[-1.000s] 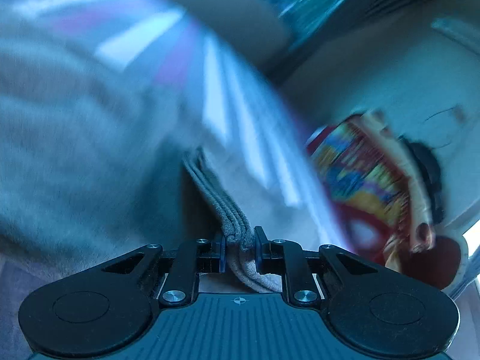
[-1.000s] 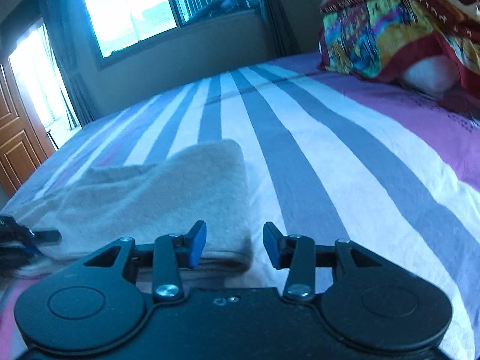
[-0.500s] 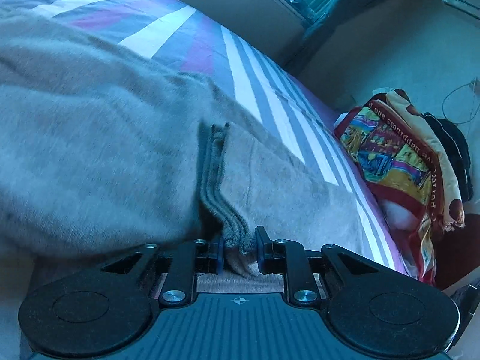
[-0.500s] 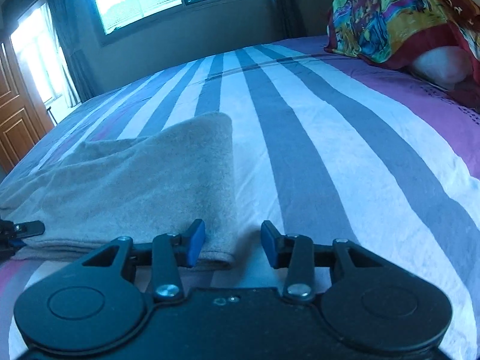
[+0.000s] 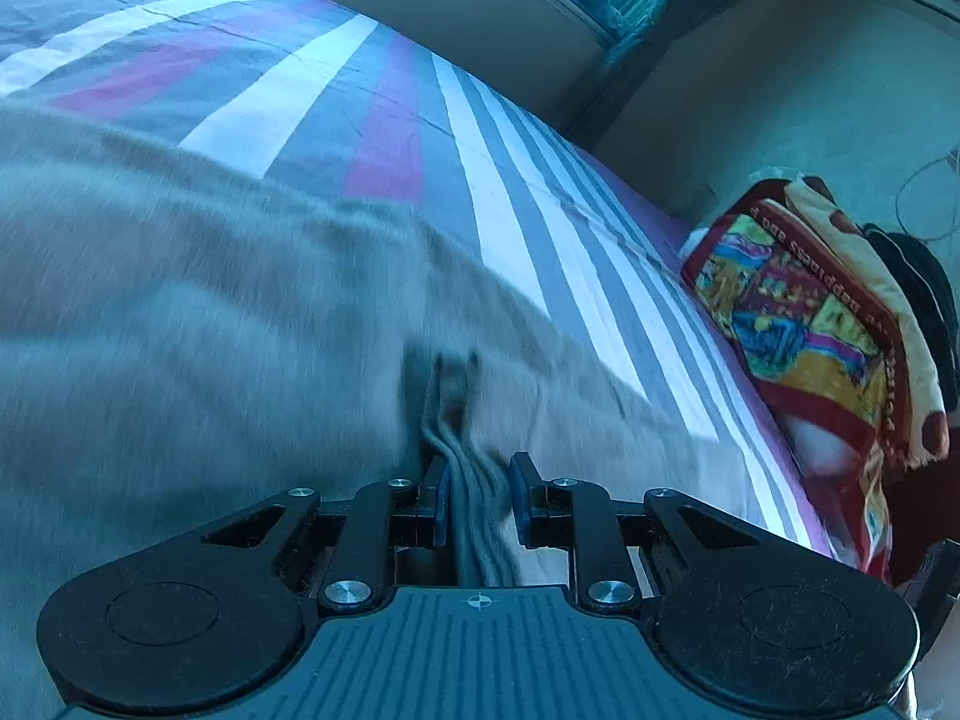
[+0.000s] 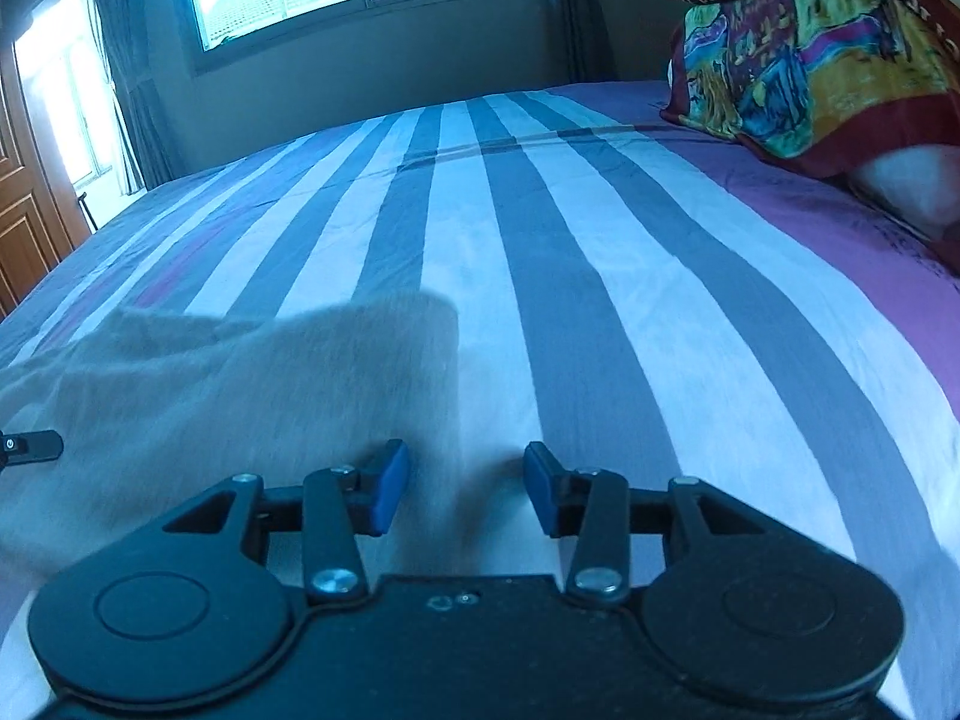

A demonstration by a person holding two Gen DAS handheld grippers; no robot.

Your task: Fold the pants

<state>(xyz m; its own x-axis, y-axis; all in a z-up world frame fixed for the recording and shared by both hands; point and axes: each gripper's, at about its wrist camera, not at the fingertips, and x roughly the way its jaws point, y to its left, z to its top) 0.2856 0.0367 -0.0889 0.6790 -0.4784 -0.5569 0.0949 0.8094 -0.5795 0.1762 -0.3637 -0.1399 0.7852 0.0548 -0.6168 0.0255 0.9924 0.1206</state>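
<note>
My left gripper (image 5: 479, 498) is clamped on the stacked, ribbed edge of the soft grey fleece pants (image 5: 198, 324), several layers bunched between its fingers (image 5: 439, 501). Half a second ago that same edge sat sharp and quiet in front of me; now the cloth streaks with blur and the bundle stands straighter between the pads, so I am dragging it across the striped grey, white and purple bedspread (image 5: 480, 192). The grip has barely loosened and the layers have not slipped out.

My right gripper (image 6: 465, 489) has its fingers (image 6: 390, 489) apart, with nothing pressed between them. The far end of the pants, which lay just ahead of its left pad a moment ago, now spreads up beside and partly behind that pad, blurred as well.

I judge the fold is mid-way: the pants lie doubled on the bed, well clear of the bright patterned pillow (image 6: 822, 54), and my right side has yet to take hold.
</note>
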